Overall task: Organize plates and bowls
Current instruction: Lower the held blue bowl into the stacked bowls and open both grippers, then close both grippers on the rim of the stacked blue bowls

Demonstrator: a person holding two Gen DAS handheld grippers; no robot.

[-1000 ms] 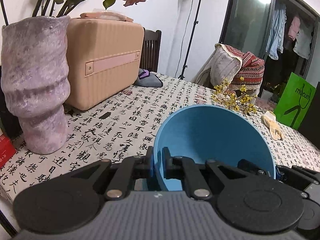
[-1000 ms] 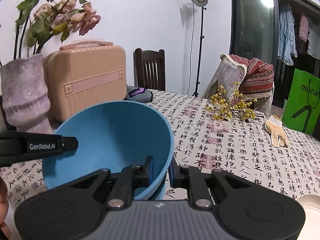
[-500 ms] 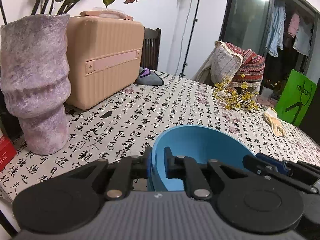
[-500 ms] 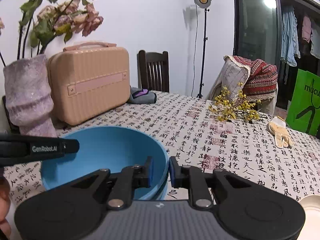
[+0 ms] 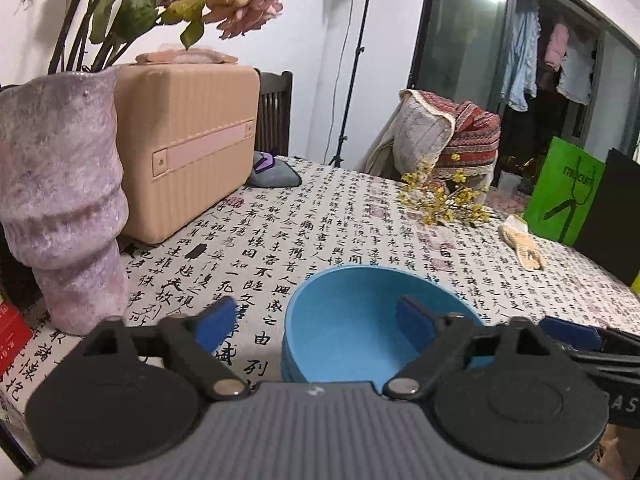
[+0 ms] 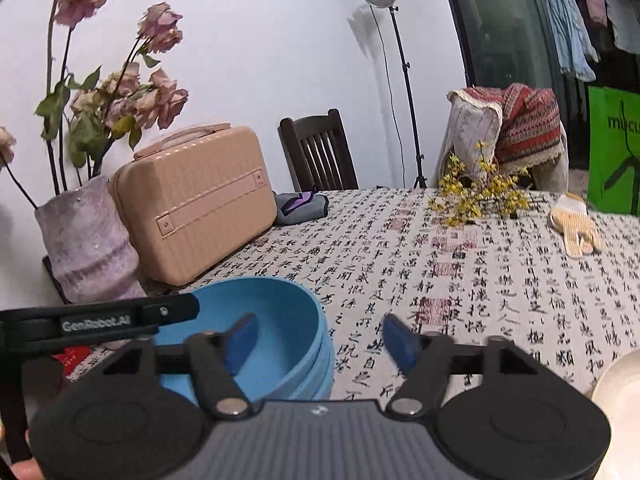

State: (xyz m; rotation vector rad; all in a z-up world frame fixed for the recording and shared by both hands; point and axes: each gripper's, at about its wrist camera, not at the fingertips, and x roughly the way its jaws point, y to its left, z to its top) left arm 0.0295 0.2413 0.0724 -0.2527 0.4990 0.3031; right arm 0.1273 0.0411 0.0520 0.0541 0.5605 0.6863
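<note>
Both your tools were pinching the blue bowl [image 5: 372, 320] a second ago; now the left tool [image 5: 316, 320] and right tool [image 6: 318, 338] are opening, pads off its rim. The bowl sits nested on other blue bowls on the desk [image 6: 500, 280], so this stack is done.

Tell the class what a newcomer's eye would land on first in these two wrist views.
The blue bowl stands out, nested on other blue bowls on the calligraphy tablecloth, between the opening left gripper and right gripper, neither gripping it. Behind stand the purple vase of faded roses and the peach case.
</note>
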